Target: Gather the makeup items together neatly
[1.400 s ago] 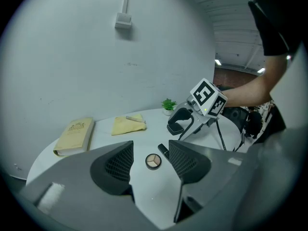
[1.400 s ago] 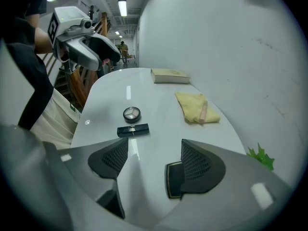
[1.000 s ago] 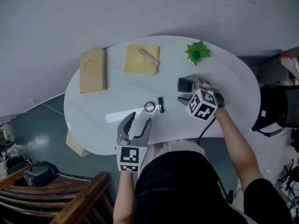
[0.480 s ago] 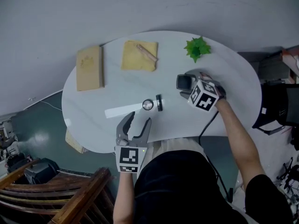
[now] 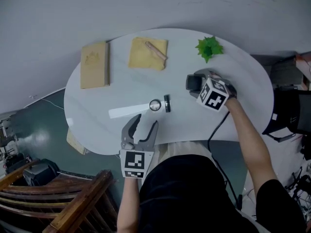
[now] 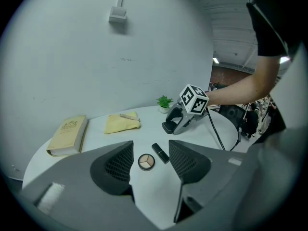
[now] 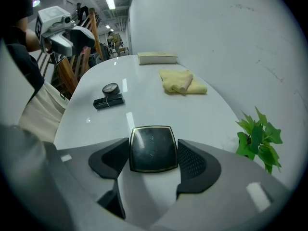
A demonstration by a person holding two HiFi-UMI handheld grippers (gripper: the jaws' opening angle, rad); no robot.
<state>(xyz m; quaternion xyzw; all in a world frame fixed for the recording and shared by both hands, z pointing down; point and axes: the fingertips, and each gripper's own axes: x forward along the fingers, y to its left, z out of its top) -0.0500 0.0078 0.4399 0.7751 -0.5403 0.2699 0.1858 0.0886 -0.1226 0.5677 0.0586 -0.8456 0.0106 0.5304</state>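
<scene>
A black square compact [image 5: 193,83] [image 7: 152,147] sits at the table's right, between the jaws of my right gripper [image 5: 196,79] [image 7: 153,153]; both jaws touch its sides. At mid table lie a round open compact [image 5: 155,105] [image 6: 146,161] and a black lipstick [image 5: 167,103] [image 6: 160,153], side by side. My left gripper [image 5: 146,121] [image 6: 150,160] hovers open and holds nothing, near the front edge, just short of those two. A pinkish tube [image 5: 155,49] rests on a yellow cloth [image 5: 147,55] at the back.
A tan book [image 5: 95,64] lies at the back left of the white oval table [image 5: 121,89]. A small green plant [image 5: 209,47] stands at the back right, close behind my right gripper. Wooden chair parts [image 5: 68,203] sit below the table's front left.
My right gripper has moved forward and its jaws now stand on either side of the black compact. The left gripper, round compact and lipstick have stayed put.
</scene>
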